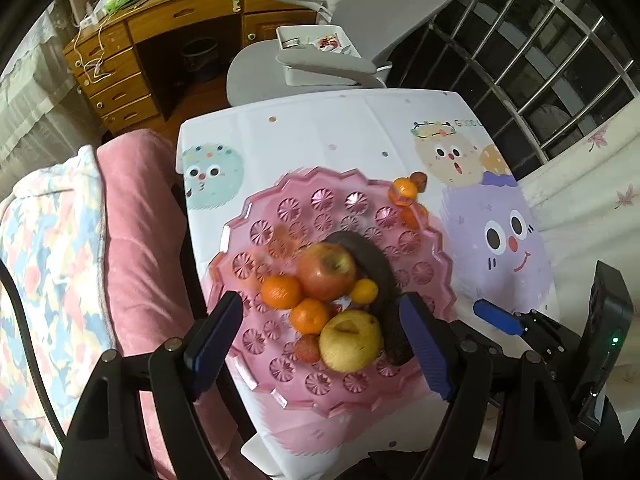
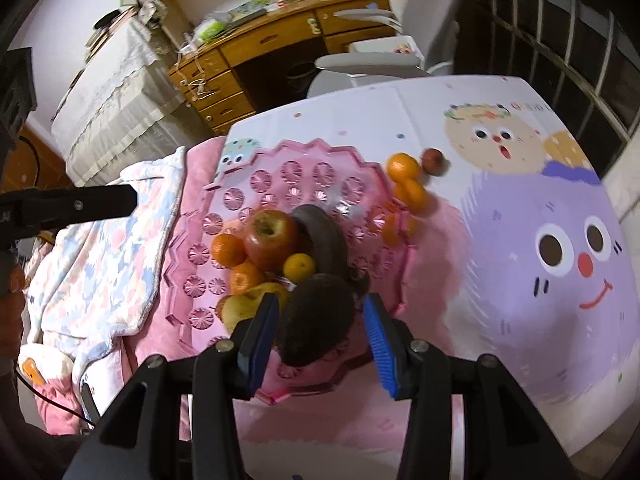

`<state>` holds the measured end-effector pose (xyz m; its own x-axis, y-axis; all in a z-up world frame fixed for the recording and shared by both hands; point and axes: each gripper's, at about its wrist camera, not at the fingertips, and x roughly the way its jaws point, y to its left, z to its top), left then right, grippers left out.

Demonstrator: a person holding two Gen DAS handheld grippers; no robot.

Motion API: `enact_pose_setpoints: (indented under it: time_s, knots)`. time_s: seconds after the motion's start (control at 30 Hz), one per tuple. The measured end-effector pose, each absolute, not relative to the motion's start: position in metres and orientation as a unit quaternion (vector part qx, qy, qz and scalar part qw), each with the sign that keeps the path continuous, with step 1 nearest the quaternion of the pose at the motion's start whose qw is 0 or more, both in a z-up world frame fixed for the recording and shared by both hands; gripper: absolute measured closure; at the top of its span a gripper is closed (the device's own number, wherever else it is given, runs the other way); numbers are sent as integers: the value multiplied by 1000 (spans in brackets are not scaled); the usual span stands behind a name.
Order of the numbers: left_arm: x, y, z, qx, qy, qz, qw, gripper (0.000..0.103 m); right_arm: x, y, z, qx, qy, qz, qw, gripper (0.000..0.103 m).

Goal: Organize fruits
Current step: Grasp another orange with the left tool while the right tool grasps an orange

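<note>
Right gripper (image 2: 320, 340) jaws open, straddling dark fruit (image 2: 316, 320) at near rim of pink tray (image 2: 240, 168); not yet pinching. Left gripper (image 1: 320, 344) jaws open, empty, hovering over piled fruit: yellow apple (image 1: 352, 340), red apple (image 1: 326, 270). Two oranges (image 2: 404, 168) and small red fruit (image 2: 433, 160) loose on surface (image 2: 520, 320) beyond tray. Judgement: close gently, centre grip, lift straight; pile may roll.
</note>
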<state>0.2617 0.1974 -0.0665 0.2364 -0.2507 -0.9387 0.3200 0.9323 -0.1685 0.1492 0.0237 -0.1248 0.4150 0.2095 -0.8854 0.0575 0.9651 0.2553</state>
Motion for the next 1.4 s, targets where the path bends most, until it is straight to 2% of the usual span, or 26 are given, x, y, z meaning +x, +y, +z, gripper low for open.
enact_pose_setpoints:
  time_s: [0.07,0.13,0.77,1.07,1.4]
  knots:
    - [265,190,-65,30,589,-184,786,23,150,15,-126,130,540,39,831,52]
    - [267,180,-63,34,590,-184,786,22,151,6,-128,139,540,34,830,50]
    - [336,82,-82,60,610,-181,769,22,206,-72,-165,219,544,49,808,50]
    - [384,31,-121,65,632,-185,750,22,237,-86,-192,177,539,98,818,50]
    - [407,-11,-191,83,687,-188,697,22,254,-82,-220,110,510,169,836,50]
